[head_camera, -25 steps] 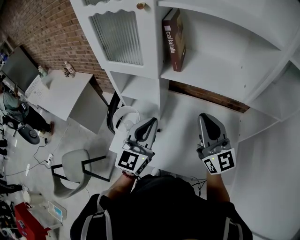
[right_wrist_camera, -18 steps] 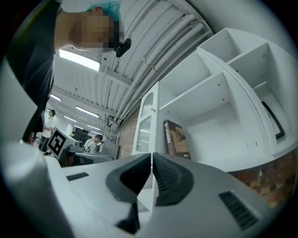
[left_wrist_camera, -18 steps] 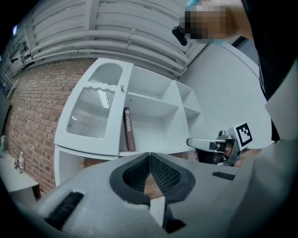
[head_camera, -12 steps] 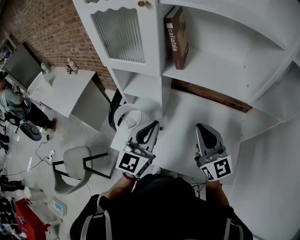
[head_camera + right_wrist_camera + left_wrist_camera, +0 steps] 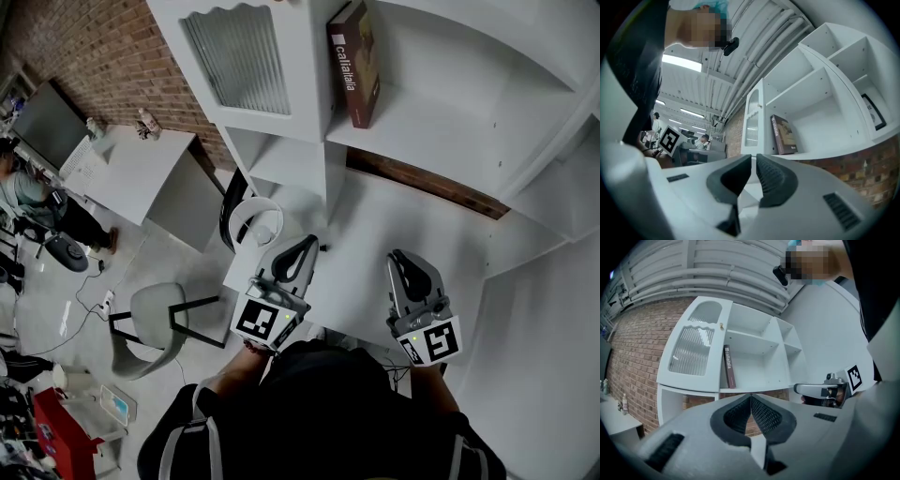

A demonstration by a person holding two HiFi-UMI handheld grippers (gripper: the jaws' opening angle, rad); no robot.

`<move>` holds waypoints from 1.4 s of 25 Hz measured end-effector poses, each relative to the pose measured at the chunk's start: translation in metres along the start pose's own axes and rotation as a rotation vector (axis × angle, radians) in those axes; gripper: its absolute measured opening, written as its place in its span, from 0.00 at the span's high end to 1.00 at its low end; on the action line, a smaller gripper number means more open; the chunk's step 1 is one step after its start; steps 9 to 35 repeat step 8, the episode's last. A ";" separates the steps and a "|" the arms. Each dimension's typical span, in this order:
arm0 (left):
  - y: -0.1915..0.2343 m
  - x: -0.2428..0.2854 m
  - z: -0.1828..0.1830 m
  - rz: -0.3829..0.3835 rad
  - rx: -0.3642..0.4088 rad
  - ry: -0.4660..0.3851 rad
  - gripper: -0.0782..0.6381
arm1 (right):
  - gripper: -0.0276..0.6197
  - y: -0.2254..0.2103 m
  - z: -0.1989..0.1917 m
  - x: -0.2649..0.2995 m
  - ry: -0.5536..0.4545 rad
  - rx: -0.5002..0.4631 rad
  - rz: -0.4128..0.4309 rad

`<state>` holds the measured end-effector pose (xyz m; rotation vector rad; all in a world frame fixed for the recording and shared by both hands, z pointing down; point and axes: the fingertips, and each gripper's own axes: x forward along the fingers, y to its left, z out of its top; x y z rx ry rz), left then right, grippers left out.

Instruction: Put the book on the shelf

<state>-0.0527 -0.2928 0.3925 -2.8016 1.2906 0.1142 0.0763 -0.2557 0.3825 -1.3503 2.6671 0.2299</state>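
Observation:
A dark brown book stands upright on a white shelf, leaning against the left wall of its compartment; it also shows in the left gripper view and the right gripper view. Both grippers hang low over the white desk, well short of the shelf. My left gripper is shut and empty, its jaws meeting at the tip. My right gripper is shut too, nothing between its jaws.
A cabinet door with ribbed glass is left of the book. White headphones lie at the desk's left edge. A grey chair, a second white table and a brick wall lie left. A framed picture stands in a right compartment.
Both grippers have drawn slightly back toward my body, away from the shelf. The book stays upright where it was. Both jaws remain shut.

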 end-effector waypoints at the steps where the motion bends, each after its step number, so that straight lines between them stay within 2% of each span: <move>1: 0.000 -0.001 0.001 0.003 -0.002 -0.002 0.86 | 0.90 0.002 -0.001 -0.004 0.002 -0.003 0.007; 8: -0.004 -0.007 -0.001 0.015 -0.013 0.002 0.86 | 0.90 0.008 -0.011 -0.034 0.044 -0.039 -0.016; 35: -0.004 -0.007 -0.001 0.015 -0.013 0.002 0.86 | 0.90 0.008 -0.011 -0.034 0.044 -0.039 -0.016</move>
